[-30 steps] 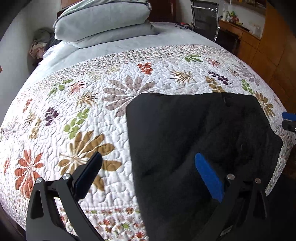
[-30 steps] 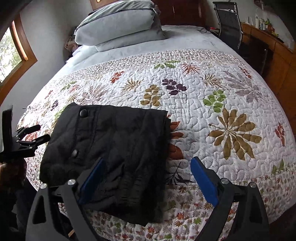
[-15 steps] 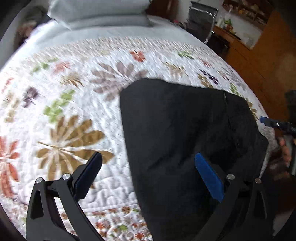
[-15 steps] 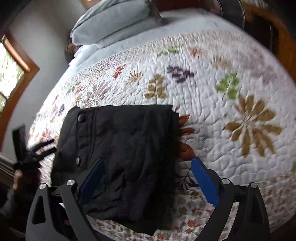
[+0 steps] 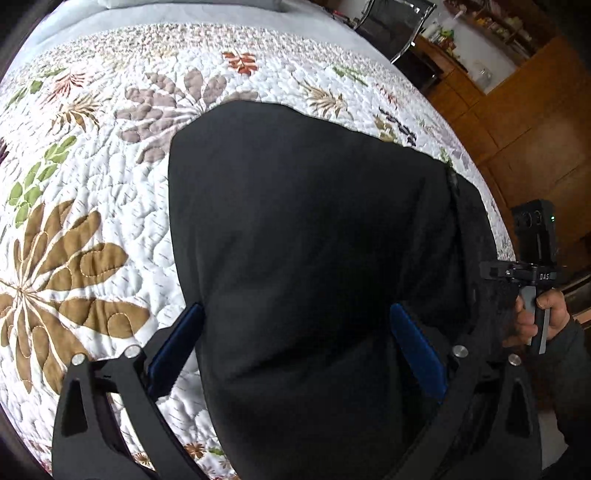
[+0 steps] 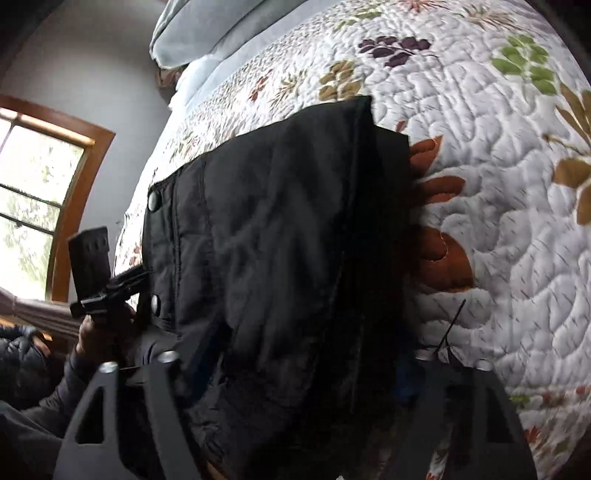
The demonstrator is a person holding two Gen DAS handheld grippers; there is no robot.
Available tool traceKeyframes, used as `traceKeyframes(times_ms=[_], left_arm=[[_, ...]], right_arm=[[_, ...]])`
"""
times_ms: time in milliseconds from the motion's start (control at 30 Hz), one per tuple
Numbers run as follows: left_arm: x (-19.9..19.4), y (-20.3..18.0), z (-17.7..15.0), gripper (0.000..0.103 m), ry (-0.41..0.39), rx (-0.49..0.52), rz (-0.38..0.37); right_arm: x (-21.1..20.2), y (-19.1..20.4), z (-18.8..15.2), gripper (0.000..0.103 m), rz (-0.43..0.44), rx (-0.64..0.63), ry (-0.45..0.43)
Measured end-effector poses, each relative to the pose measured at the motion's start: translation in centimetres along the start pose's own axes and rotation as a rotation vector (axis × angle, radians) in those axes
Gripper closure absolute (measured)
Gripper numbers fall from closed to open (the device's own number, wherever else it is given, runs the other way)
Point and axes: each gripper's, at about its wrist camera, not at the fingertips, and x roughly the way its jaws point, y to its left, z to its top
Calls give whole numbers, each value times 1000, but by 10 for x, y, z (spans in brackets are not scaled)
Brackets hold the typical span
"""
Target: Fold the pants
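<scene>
Closest to me, my left gripper has both blue pads astride the near edge of the black pants. Its jaws have just been closing a little, with cloth between them, but they stand wide and I see no pad pressing in, so I read it as open around the fabric, not gripping. My right gripper sits at the other near corner, and its jaws have just been closing a good deal, with the pants bunched between the fingers. The pads are buried in dark, blurred cloth, so I cannot tell whether they pinch it.

The pants lie already folded into a thick block near the foot edge of the bed, on the flowered quilt, with the near end hanging slightly over the edge. That overhang is likely why I have come in low from this side: it lets a finger slip under the layers. The snap buttons mark the waistband, on the left gripper's side.

Beyond the pants the quilt is bare up to the pillows; a chair and wooden cabinets stand past the far side.

I judge the next move is a pinch at both corners.
</scene>
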Motion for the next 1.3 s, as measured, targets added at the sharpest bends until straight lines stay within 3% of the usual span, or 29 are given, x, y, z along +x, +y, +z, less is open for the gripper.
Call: traceKeyframes(times_ms=[33, 100, 200, 267, 500, 767, 1033, 1067, 1133, 1167, 1200, 1267, 1300], left_arm=[[1, -1, 2, 13, 6, -6, -6], [-1, -3, 6, 30, 11, -4, -10], [-6, -4, 10, 45, 18, -3, -16], [-9, 0, 12, 50, 16, -20, -30], [-26, 26, 20, 56, 2, -41, 2], [-47, 68, 58, 57, -20, -63, 89], [-43, 96, 68, 54, -23, -89, 76], [-44, 97, 66, 48, -25, -90, 69], [-45, 100, 59, 30, -38, -92, 75], [-44, 103, 53, 11, -41, -97, 98], [-45, 105, 49, 10, -50, -103, 104], [-53, 109, 43, 10, -60, -120, 100], [-66, 108, 39, 10, -83, -123, 146]], right_arm=[[-2, 4, 0, 51, 13, -16, 2], [-6, 15, 1, 60, 22, -49, -2], [-10, 31, 2, 64, 24, -86, -11], [-11, 40, 5, 65, 24, -102, -26], [2, 70, 27, 66, 44, -143, -44], [33, 94, 74, 66, 74, -175, -51], [61, 91, 100, 64, 43, -184, -26], [66, 98, 102, 62, 32, -183, -23], [67, 93, 95, 45, -23, -191, -32], [68, 92, 94, 41, -45, -183, -36], [67, 91, 92, 33, -66, -175, -40], [56, 91, 84, 32, -98, -179, -63], [44, 97, 80, 32, -145, -201, -95]])
